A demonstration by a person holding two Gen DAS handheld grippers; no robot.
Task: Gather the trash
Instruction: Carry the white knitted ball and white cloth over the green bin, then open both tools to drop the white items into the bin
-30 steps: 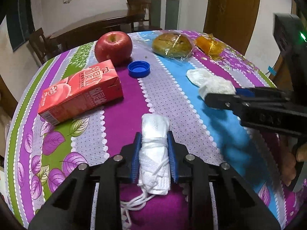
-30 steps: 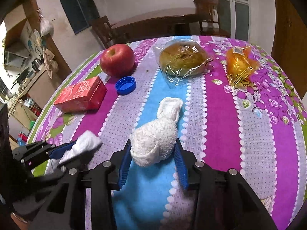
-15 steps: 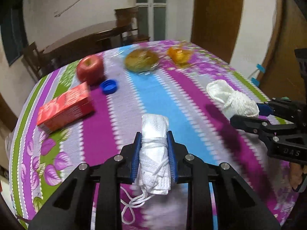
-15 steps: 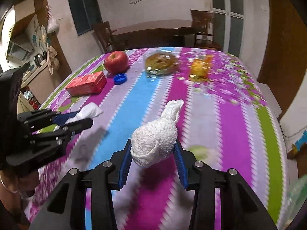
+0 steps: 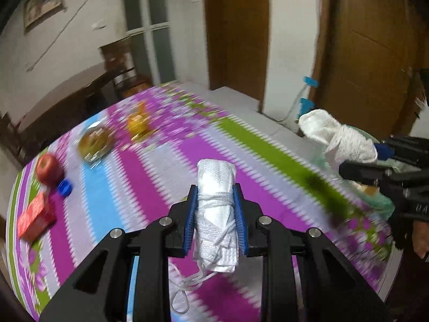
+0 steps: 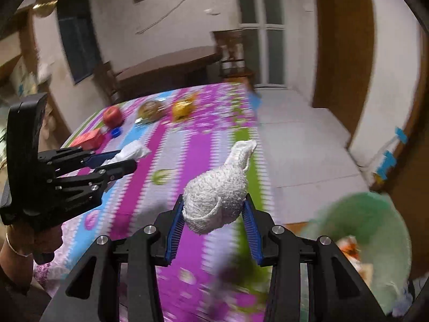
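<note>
My left gripper [image 5: 215,216] is shut on a rolled white face mask [image 5: 215,209] with its strings hanging down, held above the table. It also shows in the right wrist view [image 6: 118,161] at the left. My right gripper [image 6: 213,228] is shut on a balled white cloth [image 6: 217,196], held near the table's right edge; it shows in the left wrist view [image 5: 356,158] with the cloth [image 5: 337,136]. A green-lined trash bin [image 6: 375,222] with some trash inside stands off the table, at the lower right.
On the striped tablecloth [image 5: 150,187] far back lie a red apple [image 5: 48,167], a blue bottle cap [image 5: 65,187], a red juice carton [image 5: 36,218], a wrapped bun [image 5: 95,142] and an orange wrapped item [image 5: 138,124]. A wooden door [image 5: 362,53] and grey floor [image 6: 308,145] are beyond.
Both grippers have swung right and up, away from the table's middle toward its right edge. The bin has come into the right wrist view. Both still hold their items.
</note>
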